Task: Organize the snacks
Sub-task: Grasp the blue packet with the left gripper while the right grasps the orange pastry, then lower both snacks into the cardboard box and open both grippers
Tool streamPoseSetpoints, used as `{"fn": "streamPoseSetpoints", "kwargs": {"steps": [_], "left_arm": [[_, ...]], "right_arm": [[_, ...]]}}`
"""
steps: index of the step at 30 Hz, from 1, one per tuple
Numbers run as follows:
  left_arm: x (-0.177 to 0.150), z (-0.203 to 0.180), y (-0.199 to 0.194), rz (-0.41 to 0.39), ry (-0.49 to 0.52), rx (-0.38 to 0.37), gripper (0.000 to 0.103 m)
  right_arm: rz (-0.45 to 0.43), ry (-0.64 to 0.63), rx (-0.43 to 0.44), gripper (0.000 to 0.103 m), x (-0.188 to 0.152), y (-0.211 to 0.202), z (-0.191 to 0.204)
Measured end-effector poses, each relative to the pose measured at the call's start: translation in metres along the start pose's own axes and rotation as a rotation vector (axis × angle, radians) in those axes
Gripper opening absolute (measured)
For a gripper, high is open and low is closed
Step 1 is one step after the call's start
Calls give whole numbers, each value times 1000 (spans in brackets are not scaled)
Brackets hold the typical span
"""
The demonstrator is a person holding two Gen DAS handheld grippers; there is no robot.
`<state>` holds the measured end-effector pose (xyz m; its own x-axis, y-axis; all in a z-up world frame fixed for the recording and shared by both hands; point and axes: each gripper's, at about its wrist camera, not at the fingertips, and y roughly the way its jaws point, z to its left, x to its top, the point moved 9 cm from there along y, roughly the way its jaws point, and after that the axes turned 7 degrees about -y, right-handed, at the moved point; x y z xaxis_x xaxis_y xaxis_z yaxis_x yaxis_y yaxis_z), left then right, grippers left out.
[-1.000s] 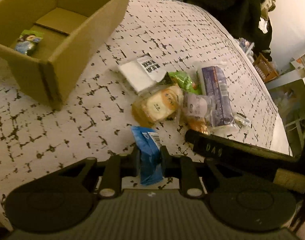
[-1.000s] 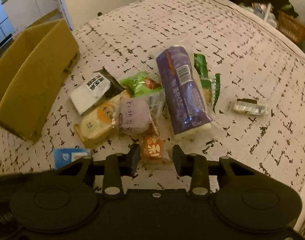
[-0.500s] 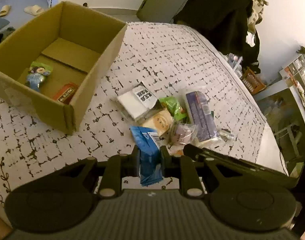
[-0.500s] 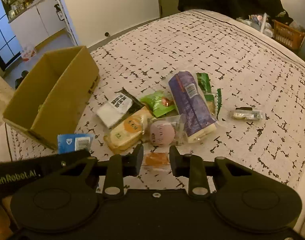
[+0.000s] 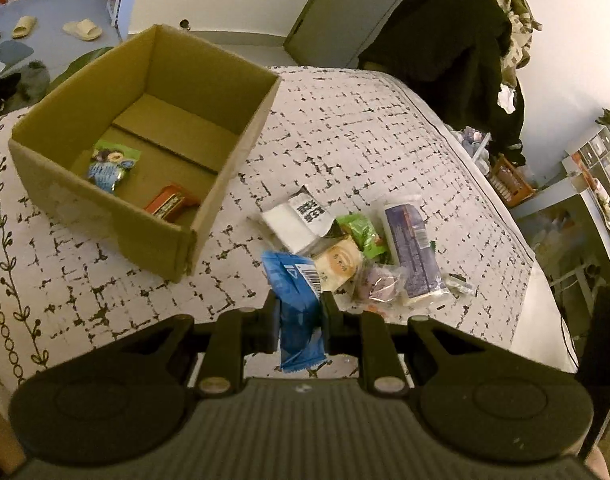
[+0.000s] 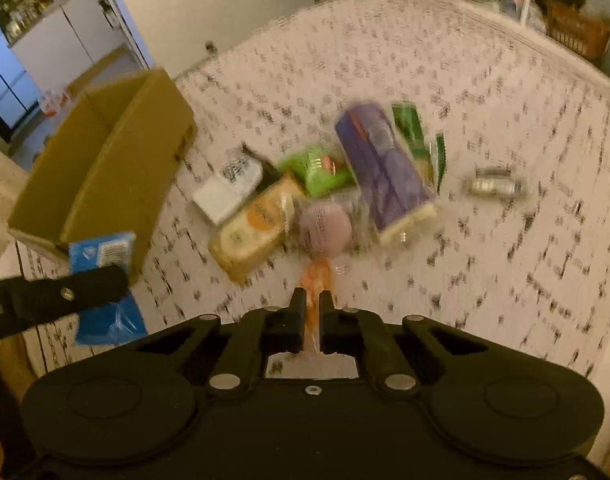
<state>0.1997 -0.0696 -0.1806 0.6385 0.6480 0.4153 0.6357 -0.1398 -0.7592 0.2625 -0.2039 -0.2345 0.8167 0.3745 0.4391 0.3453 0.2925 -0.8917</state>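
My left gripper [image 5: 299, 310] is shut on a blue snack packet [image 5: 295, 300] and holds it above the bed, right of the open cardboard box [image 5: 229, 156]. The box holds a green-blue packet [image 5: 111, 166] and an orange bar [image 5: 167, 202]. My right gripper [image 6: 312, 302] is shut on a small orange packet [image 6: 318, 278] and holds it above the bed. The snack pile lies ahead: a purple pack [image 6: 381, 172], a pink round snack [image 6: 325, 226], a yellow pastry [image 6: 255, 224], a green packet [image 6: 319, 170] and a white-black packet [image 6: 229, 184]. The blue packet also shows in the right wrist view [image 6: 103, 250].
A small silver wrapper [image 6: 495, 186] lies alone to the right of the pile. The patterned bed cover [image 5: 365, 140] reaches far behind. Dark clothes [image 5: 449, 52] hang beyond the bed, and shelves [image 5: 597, 160] stand at the right.
My right gripper has closed on the orange packet and lifted it off the bed. My left gripper has risen higher with the blue packet, so more of the box's inside shows.
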Motion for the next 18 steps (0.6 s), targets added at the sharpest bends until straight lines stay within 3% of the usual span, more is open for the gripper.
{"fn": "streamPoseSetpoints", "kwargs": {"steps": [3,4,5,10,12,13,18], "left_arm": [[-1,2,1,6,-6,-1,18],[-2,2,0,7,-6,-3,18],[-2,2,0,8,-6,-3,18],[1,3,-1,4,-9,-9,18],[3,4,-2,-1,-10,-9,18],[4,4,-3,-3,-11,-9,18],[14,3,-11,-46,15,-9,18]], "right_arm": [[4,28,2,37,1,2,-2],[4,41,-1,50,2,3,-2],[3,44,-11,52,3,5,-2],[46,-46,-59,50,1,24,10],[54,-93,-92,38,-2,28,14],[54,-114,-114,25,-3,27,14],[15,-117,-90,24,2,12,25]]}}
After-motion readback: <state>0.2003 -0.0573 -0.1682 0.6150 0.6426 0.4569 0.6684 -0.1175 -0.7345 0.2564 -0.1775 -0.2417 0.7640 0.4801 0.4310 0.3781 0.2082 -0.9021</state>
